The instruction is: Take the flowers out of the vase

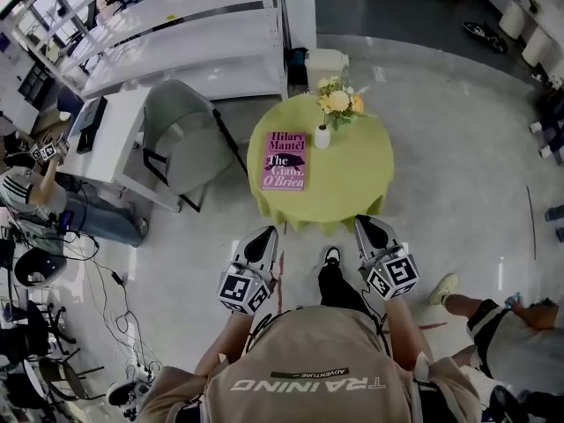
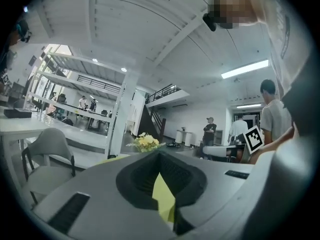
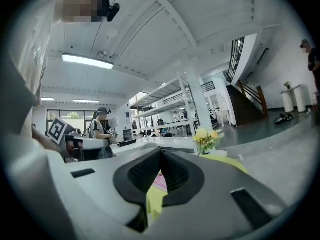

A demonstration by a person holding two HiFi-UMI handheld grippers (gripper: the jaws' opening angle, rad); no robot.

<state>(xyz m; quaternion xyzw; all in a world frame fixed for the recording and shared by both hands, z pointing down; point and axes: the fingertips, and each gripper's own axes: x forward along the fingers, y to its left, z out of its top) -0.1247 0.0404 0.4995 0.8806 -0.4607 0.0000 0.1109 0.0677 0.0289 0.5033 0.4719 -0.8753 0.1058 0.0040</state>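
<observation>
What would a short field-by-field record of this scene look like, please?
table: round, covered by a yellow-green cloth
vase: small, white, upright on the table
flowers: yellow bunch, in the vase
book: pink cover, lying flat to the left of the vase in the head view
left gripper: by the table's near edge, jaws together, empty
right gripper: by the table's near edge, jaws together, empty
chair: grey, left of the table
</observation>
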